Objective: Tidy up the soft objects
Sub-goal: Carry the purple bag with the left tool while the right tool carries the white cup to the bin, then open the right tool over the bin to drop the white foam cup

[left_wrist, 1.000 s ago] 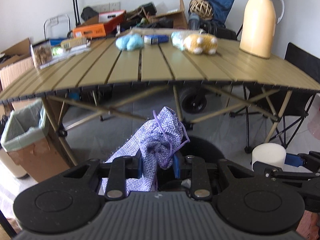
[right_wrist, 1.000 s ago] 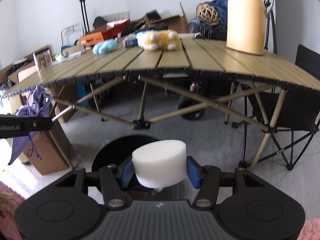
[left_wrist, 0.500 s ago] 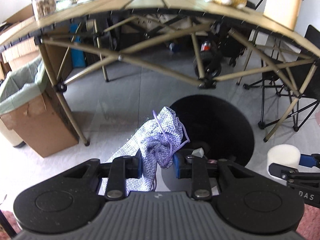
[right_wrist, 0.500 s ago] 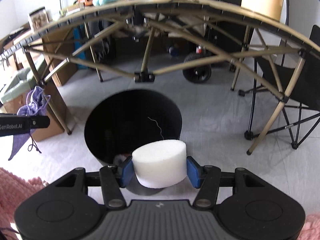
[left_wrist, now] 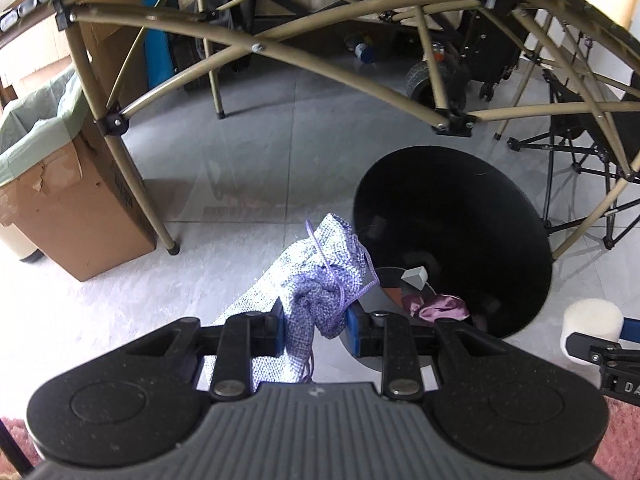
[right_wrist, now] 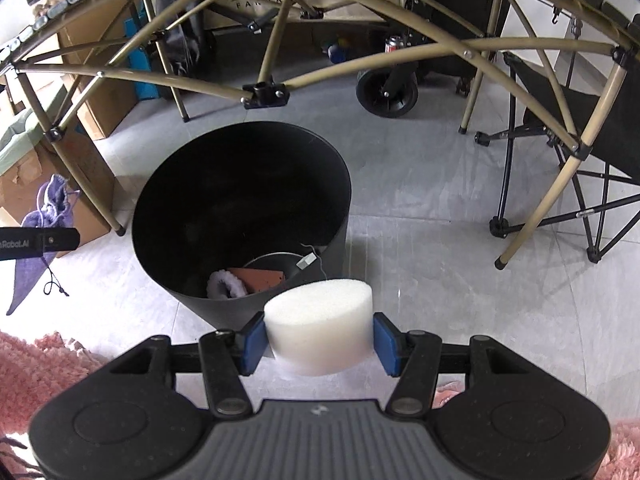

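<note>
My left gripper [left_wrist: 316, 326] is shut on a purple knitted drawstring pouch [left_wrist: 320, 276], held just left of a black bin [left_wrist: 452, 240] on the floor. My right gripper [right_wrist: 320, 340] is shut on a white foam cylinder [right_wrist: 320, 326], low over the bin's [right_wrist: 240, 208] near rim. Inside the bin lie a purple satin item [left_wrist: 436, 306], a reddish-brown block [right_wrist: 260, 279], a fluffy lilac ring [right_wrist: 226, 284] and a small grey piece [right_wrist: 306, 261]. The pouch [right_wrist: 44, 216] and left gripper also show at the right wrist view's left edge; the foam [left_wrist: 592, 320] shows at the left wrist view's right edge.
A folding table's tan frame [right_wrist: 272, 40] arches overhead, its legs [left_wrist: 120, 152] standing left and right of the bin. A cardboard box with a green liner [left_wrist: 60, 184] sits at left. A black folding chair [right_wrist: 580, 128] and a cart wheel [right_wrist: 386, 90] stand behind. Pink shaggy rug [right_wrist: 40, 368] nearby.
Both grippers have tilted and dropped from table height toward the floor. The table top has left view; the bin's inside and its contents now show. Both grips are unchanged.
</note>
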Motion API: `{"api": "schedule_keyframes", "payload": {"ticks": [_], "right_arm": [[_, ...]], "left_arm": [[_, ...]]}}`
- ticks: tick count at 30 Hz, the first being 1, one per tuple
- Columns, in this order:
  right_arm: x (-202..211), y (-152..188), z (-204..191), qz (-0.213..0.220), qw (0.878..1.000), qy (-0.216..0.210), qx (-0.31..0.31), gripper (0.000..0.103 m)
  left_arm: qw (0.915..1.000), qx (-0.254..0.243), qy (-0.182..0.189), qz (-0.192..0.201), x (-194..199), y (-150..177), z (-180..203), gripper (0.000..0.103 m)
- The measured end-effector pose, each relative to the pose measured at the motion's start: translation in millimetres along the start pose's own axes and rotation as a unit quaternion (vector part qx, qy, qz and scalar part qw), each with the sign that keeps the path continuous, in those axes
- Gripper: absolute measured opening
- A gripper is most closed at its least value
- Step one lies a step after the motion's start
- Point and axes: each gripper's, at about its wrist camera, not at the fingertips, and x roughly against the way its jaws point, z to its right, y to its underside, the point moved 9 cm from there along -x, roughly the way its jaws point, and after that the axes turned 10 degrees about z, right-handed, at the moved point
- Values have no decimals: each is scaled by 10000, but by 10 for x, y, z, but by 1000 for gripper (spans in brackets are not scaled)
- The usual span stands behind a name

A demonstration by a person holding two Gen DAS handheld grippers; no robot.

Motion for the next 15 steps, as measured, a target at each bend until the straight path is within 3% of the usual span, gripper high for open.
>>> {"api": "schedule_keyframes", "payload": {"ticks": [15], "right_arm": [[-279,-346,-245,41,9992,-200,348,55]], "left_arm": [[9992,271,-107,-255,-293,-18,-230,28]]}}
